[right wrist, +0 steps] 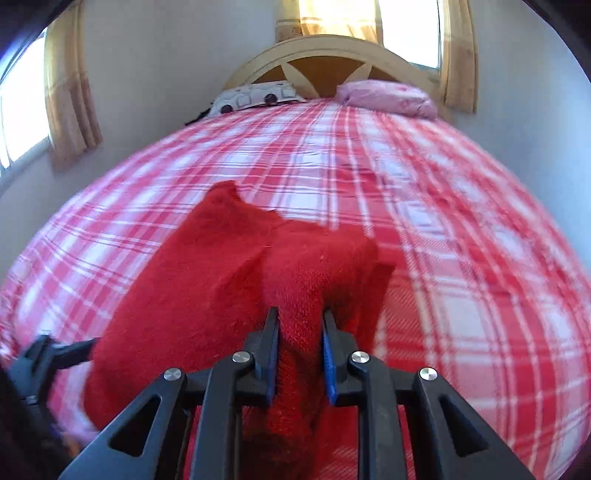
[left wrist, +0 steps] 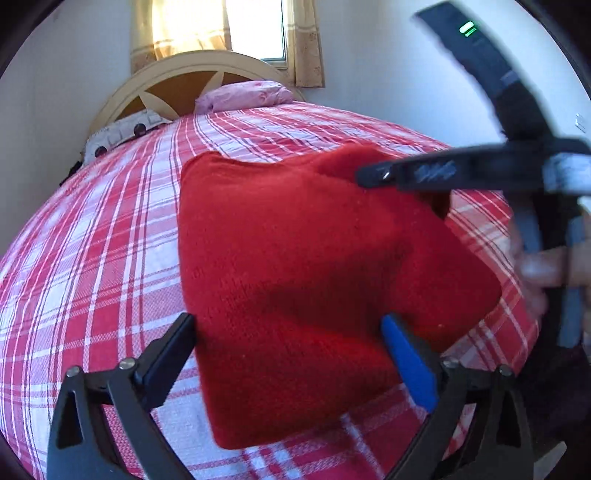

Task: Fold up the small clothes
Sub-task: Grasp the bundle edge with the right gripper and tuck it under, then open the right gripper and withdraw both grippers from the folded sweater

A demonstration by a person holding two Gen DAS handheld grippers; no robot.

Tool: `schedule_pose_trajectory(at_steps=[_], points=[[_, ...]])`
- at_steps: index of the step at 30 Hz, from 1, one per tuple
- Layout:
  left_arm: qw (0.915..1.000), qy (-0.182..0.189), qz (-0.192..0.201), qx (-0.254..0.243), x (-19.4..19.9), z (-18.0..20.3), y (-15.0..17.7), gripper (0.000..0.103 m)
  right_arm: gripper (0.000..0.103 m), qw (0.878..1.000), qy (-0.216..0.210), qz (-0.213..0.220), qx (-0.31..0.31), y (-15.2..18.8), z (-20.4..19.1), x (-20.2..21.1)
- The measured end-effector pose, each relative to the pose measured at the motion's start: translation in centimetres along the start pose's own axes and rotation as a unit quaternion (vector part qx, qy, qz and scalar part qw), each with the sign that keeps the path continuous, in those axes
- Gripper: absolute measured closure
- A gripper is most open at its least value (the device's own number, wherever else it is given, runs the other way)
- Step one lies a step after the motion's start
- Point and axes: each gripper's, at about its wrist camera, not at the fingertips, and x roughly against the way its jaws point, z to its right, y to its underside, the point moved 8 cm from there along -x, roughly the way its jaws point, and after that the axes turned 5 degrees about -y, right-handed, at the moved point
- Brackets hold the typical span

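Red-and-white plaid bedding (left wrist: 110, 258) covers a bed that fills the left wrist view, with a cream arched headboard (left wrist: 184, 70) at the far end, a pink pillow (left wrist: 243, 95) and a spotted pillow (left wrist: 125, 131) against it, and a curtained window (left wrist: 221, 26) behind. A red knitted garment (left wrist: 295, 277) lies on the bedding, its near edge running between the fingers of the left gripper (left wrist: 288, 332). Those fingers stand wide apart, one on each side of the cloth, and grip nothing. From the right, the right gripper (left wrist: 373, 175) reaches in with its tips at the garment's far right corner, which is raised off the bedding; a hand (left wrist: 546, 269) shows blurred at the frame's edge.

Plaid bedding (right wrist: 461, 240) again fills the right wrist view, with the headboard (right wrist: 325, 59), the pink pillow (right wrist: 388, 96) and the spotted pillow (right wrist: 255, 96) beyond. The right gripper (right wrist: 301, 332) has its fingers drawn in on a bunched fold of the red knitted garment (right wrist: 221, 277), which rises between them and drapes away to the left. The left gripper (right wrist: 48, 354) shows blurred at the garment's lower left edge.
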Motion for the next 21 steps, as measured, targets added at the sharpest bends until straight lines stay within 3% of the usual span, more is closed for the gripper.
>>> schedule_pose_trajectory(at_steps=[3,6,9,12,16,19,21], points=[[0.9995,-0.018,-0.001,-0.026,-0.1,0.7,-0.1,0.001,0.083,1.0,0.005,-0.001,0.01,0.6,1.2,-2.1],[0.9993,-0.006,-0.004,-0.036,0.6,0.4,0.4,0.001,0.08,0.999,-0.031,0.002,-0.022,0.9,2.0,-1.4],[0.999,0.036,-0.024,-0.009,1.0,-0.6,1.5,0.0,0.048,0.996,-0.049,0.009,-0.07,2.1,4.1,0.0],[0.9958,0.079,-0.043,0.018,2.0,-1.5,2.5,0.0,0.047,0.989,-0.076,0.019,-0.123,3.0,5.0,1.7],[0.997,0.068,-0.026,0.024,3.8,-3.1,2.4,0.0,0.047,0.992,-0.028,0.071,-0.098,2.7,3.0,6.1],[0.9974,0.06,-0.012,0.038,4.7,-4.4,1.4,0.0,0.047,0.992,-0.04,0.099,-0.066,2.2,-0.7,8.2],[0.9976,0.045,-0.011,0.051,4.7,-5.4,0.5,0.0,0.047,0.993,-0.052,0.095,-0.041,2.2,-2.7,8.1]])
